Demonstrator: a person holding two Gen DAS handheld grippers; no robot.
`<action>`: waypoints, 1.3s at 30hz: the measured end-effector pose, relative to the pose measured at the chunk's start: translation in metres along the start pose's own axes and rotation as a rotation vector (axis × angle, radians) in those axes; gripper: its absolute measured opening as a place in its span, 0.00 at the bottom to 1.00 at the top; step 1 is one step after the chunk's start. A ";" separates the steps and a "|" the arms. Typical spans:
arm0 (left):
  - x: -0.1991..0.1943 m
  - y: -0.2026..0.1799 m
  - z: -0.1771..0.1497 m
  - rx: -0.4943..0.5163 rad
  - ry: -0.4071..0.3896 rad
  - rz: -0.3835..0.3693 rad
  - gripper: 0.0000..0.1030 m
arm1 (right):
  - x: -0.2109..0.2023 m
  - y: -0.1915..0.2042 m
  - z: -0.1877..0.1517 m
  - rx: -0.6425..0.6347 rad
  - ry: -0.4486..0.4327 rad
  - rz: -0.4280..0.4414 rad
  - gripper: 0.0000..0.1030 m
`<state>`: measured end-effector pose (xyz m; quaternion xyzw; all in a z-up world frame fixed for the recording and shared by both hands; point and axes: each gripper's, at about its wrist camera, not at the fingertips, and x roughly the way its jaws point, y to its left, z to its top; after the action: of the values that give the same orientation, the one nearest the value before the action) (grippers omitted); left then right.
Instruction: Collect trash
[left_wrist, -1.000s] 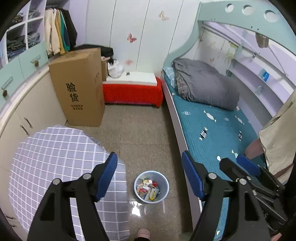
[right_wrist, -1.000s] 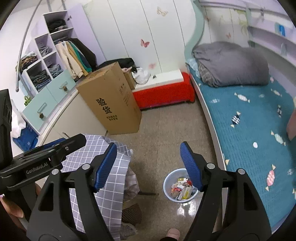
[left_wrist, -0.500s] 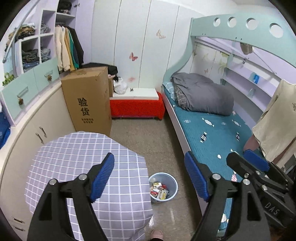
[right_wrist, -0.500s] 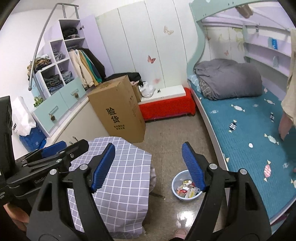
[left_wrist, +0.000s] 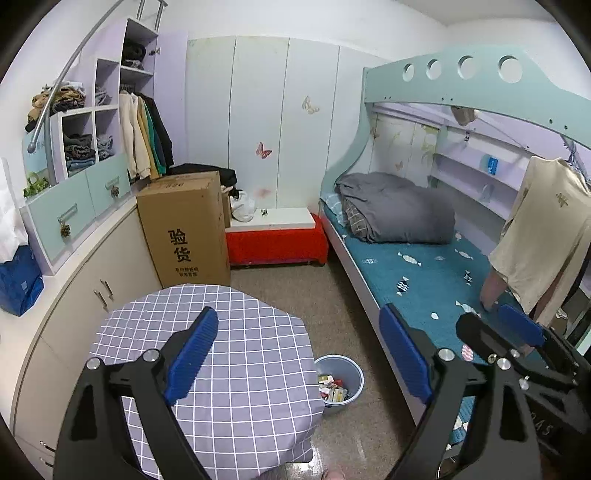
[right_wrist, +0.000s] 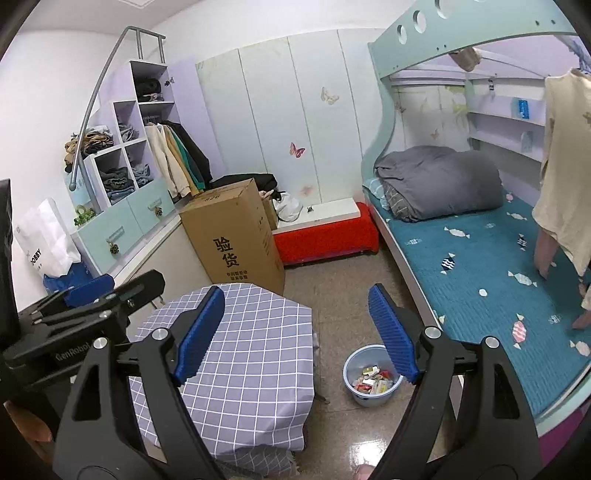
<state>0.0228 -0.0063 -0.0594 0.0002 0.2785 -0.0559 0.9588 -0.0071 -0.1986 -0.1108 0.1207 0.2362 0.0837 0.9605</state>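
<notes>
A pale blue bin (left_wrist: 342, 384) holding several wrappers stands on the floor between the round table and the bed; it also shows in the right wrist view (right_wrist: 370, 374). My left gripper (left_wrist: 301, 354) is open and empty, held high above the table. My right gripper (right_wrist: 297, 326) is open and empty, high above the floor. The right gripper also shows at the right of the left wrist view (left_wrist: 509, 347), and the left gripper at the left of the right wrist view (right_wrist: 88, 299).
A round table with a grey checked cloth (left_wrist: 221, 354) stands at the left. A tall cardboard box (left_wrist: 184, 229), a red bench (left_wrist: 277, 243) and cabinets line the back and left. A bunk bed with a teal mattress (left_wrist: 417, 273) fills the right.
Both grippers have risen and pulled back, so the table and bin look smaller and lower. Both stayed open and empty.
</notes>
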 end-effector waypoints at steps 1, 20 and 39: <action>-0.003 -0.001 -0.001 0.004 -0.002 -0.002 0.85 | -0.004 0.001 -0.002 0.001 -0.004 -0.004 0.77; -0.018 -0.020 -0.004 0.036 0.005 -0.005 0.86 | -0.032 -0.009 -0.010 0.006 -0.022 -0.011 0.80; -0.011 -0.037 0.004 0.061 -0.011 -0.026 0.86 | -0.028 -0.022 -0.001 0.018 -0.015 -0.012 0.80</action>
<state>0.0116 -0.0422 -0.0488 0.0255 0.2716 -0.0770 0.9590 -0.0302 -0.2258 -0.1057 0.1287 0.2306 0.0748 0.9616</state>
